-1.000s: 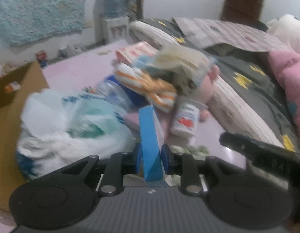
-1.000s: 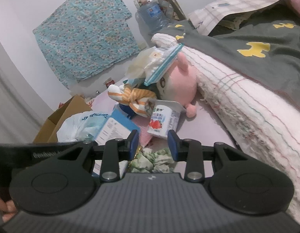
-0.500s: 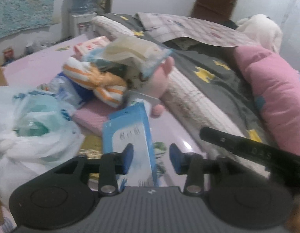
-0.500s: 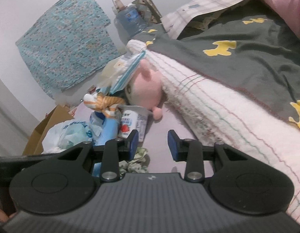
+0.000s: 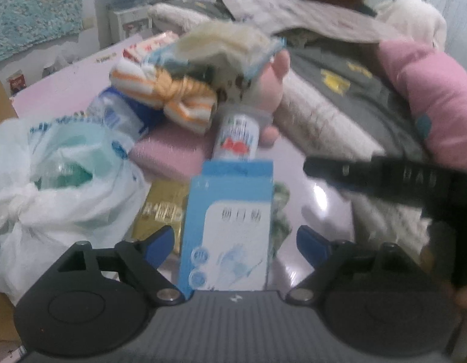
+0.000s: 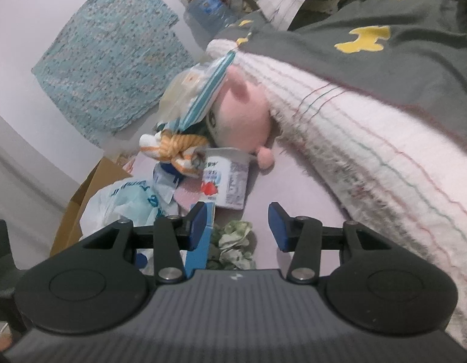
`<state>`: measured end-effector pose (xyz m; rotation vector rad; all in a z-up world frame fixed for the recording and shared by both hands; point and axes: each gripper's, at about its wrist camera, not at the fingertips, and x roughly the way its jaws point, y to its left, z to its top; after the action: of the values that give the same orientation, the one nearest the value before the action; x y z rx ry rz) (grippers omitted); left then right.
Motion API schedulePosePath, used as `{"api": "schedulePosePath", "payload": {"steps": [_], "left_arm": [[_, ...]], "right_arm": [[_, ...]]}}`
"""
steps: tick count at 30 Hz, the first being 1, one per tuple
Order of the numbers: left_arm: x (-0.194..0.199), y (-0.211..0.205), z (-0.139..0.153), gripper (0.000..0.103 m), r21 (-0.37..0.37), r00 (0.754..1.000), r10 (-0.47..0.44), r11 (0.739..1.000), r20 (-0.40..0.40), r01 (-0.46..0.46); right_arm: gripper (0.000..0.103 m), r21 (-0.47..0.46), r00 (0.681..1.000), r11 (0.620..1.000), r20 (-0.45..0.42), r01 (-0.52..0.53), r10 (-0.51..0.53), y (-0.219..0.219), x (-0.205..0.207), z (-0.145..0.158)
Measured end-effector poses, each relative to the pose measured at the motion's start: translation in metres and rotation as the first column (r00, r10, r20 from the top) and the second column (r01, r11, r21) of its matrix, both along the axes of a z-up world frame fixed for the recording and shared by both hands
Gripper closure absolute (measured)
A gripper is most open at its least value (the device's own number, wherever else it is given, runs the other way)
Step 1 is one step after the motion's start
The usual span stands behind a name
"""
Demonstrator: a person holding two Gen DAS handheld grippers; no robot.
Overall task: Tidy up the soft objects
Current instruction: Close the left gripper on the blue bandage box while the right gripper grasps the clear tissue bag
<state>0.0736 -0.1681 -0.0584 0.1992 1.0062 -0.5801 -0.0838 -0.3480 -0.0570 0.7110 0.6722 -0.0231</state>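
Note:
A pile lies on a pink mat beside the bed. In it are a pink plush toy, an orange-striped knotted cloth, a clear bag with pale stuffing, a yogurt cup and a crumpled green cloth. A blue and white box lies flat between my left gripper's wide open jaws, and neither touches it. My left gripper is open. My right gripper is open and empty above the green cloth.
A knotted white plastic bag and a cardboard box sit at the left. A gold packet and a pink pad lie on the mat. The bed's striped blanket and pink pillow fill the right side.
My left gripper held the blue box on edge a second ago. It has opened wide and the box now lies flat between the jaws. My right gripper has opened a little wider.

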Motion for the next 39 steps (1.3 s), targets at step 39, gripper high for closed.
{"api": "schedulePosePath", "payload": {"steps": [39], "left_arm": [[-0.003,0.066,-0.038,0.022,-0.045,0.965,0.174,0.981,-0.196,-0.186]], "right_arm": [[0.059,0.026,0.987,0.988,-0.044,-0.150,0.151,0.049,0.009,-0.001]]}}
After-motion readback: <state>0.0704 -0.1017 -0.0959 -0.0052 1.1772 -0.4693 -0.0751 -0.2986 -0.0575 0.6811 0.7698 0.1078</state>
